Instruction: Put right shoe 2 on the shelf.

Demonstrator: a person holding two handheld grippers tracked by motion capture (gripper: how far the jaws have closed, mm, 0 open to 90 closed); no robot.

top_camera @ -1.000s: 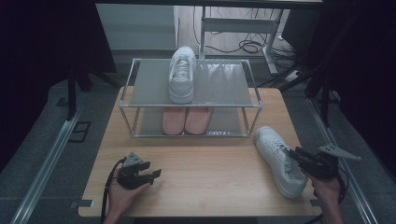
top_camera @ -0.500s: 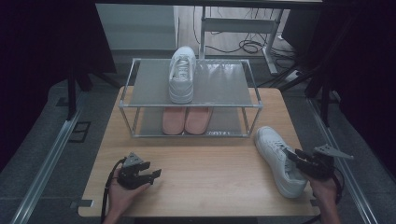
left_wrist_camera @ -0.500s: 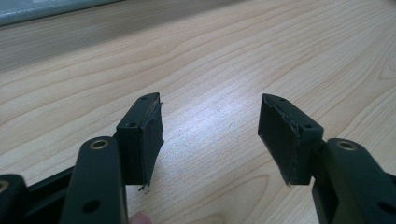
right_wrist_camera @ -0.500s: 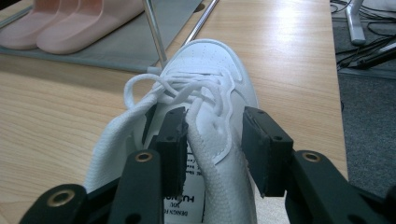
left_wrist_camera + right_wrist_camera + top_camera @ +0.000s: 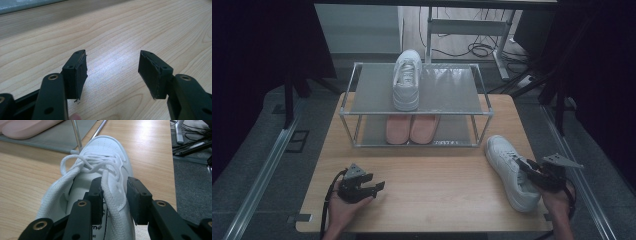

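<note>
Right gripper view is showing the right hand-held gripper (image 5: 113, 200) straddling the side wall of a white sneaker (image 5: 100, 170) by its opening, one jaw inside, one outside. Its jaws have just been closing; the pads seem to be pressing the wall, though the contact is hard to judge. From the high view, that sneaker (image 5: 511, 172) is lying on the wooden surface (image 5: 432, 195) at about 4 o'clock, toe pointing toward the shoe rack (image 5: 414, 102) at 12 o'clock. The left hand-held gripper (image 5: 112, 75) is resting at 7 o'clock, jaws standing apart, holding nothing.
</note>
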